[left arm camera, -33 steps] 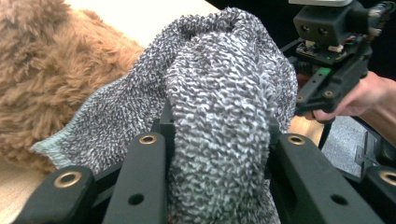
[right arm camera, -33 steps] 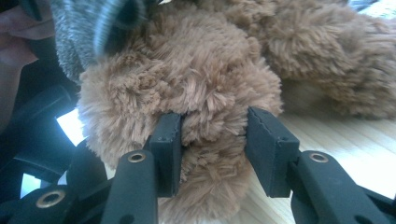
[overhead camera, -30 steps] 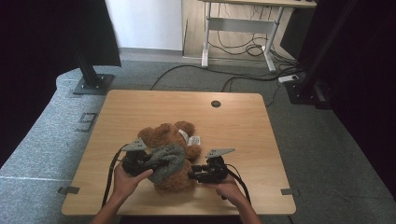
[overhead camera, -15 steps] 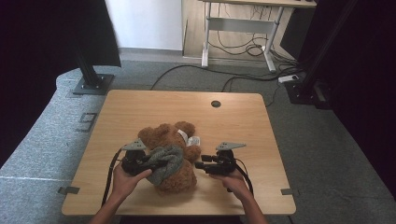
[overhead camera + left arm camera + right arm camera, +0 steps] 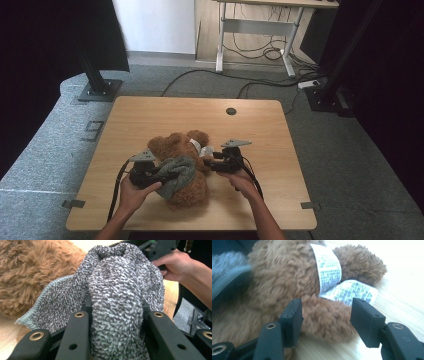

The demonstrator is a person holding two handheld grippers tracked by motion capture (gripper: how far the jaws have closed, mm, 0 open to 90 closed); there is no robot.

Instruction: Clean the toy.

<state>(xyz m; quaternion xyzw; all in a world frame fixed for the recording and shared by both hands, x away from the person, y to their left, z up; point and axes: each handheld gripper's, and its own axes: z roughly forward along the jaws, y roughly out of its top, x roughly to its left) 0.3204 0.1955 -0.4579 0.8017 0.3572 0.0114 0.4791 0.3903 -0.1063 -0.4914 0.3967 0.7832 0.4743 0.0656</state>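
My left tool (image 5: 172,175) clamps the grey knitted cloth (image 5: 117,302); my right tool (image 5: 325,320), just opening, straddles the teddy bear (image 5: 287,282) at lower centre, unclenched.

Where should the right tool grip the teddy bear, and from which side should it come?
Probably the limb just below the white tags. It is a narrow, rounded lobe of the bear lying flat on the table, and it already sits between the open jaws of the right tool. Come level from the bear's right side, low over the wood, then close across it.
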